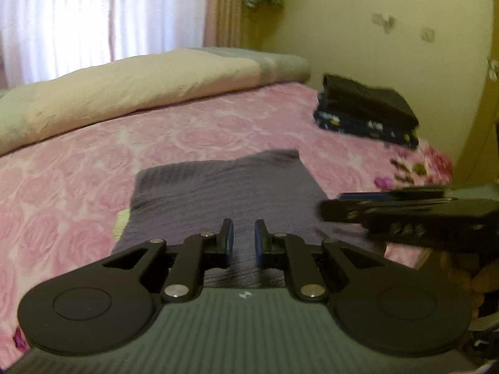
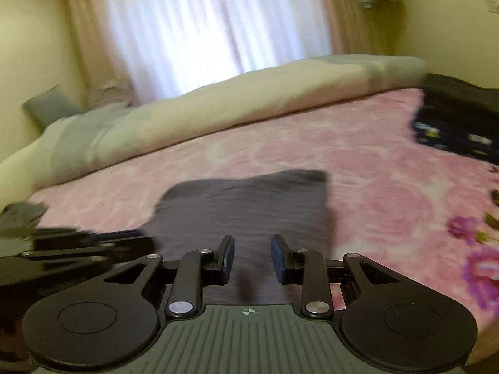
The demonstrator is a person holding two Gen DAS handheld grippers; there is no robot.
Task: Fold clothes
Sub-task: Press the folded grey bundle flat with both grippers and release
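A folded purple-grey ribbed garment (image 1: 224, 193) lies flat on the pink rose bedspread (image 1: 78, 193); it also shows in the right wrist view (image 2: 249, 205). My left gripper (image 1: 244, 240) hovers over its near edge, open with a narrow gap, holding nothing. My right gripper (image 2: 252, 257) is open and empty over the same garment's near edge. The right gripper shows blurred in the left wrist view (image 1: 405, 215) at the garment's right side. The left gripper shows blurred in the right wrist view (image 2: 78, 249) at the left.
A stack of folded dark clothes (image 1: 368, 112) sits at the bed's far right, also in the right wrist view (image 2: 458, 115). A rolled cream and grey duvet (image 1: 124, 93) lies along the far side. Curtains (image 2: 202, 25) and yellow walls stand behind.
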